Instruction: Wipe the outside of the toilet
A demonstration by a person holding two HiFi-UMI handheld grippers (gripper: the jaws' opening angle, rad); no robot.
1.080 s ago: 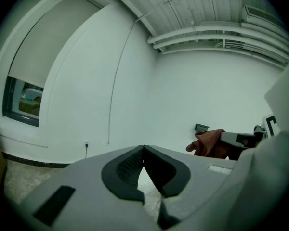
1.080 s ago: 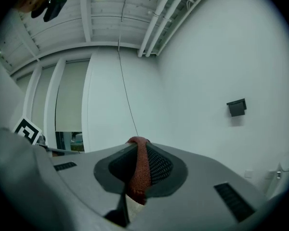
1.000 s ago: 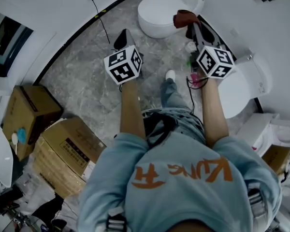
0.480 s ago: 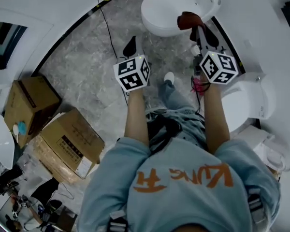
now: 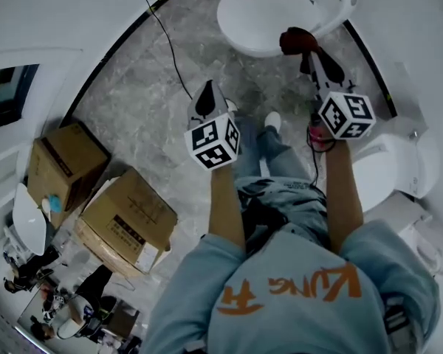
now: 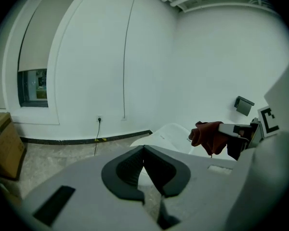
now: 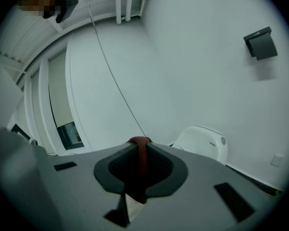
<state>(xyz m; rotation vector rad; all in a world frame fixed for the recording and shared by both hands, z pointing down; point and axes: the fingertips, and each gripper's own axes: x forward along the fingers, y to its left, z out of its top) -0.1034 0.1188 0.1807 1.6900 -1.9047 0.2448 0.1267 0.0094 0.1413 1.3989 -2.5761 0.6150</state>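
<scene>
Wiping gear: white toilet (image 5: 269,9), red rag (image 5: 295,40).
Rag clamped in right tool (image 7: 139,146), by the toilet at the floor's (image 5: 144,94) far edge; left tool (image 6: 144,150) closed, empty, above the floor's middle.

I see grey marbled tile floor (image 5: 133,116). Standing on it: white toilet (image 5: 269,13) top centre, second toilet (image 5: 387,172) at right edge, well apart. Two cardboard boxes (image 5: 129,220) at left, just beside each other. Thin black cable (image 5: 166,46) trails from wall across tiles. Person's white shoe (image 5: 273,120) near middle.
</scene>
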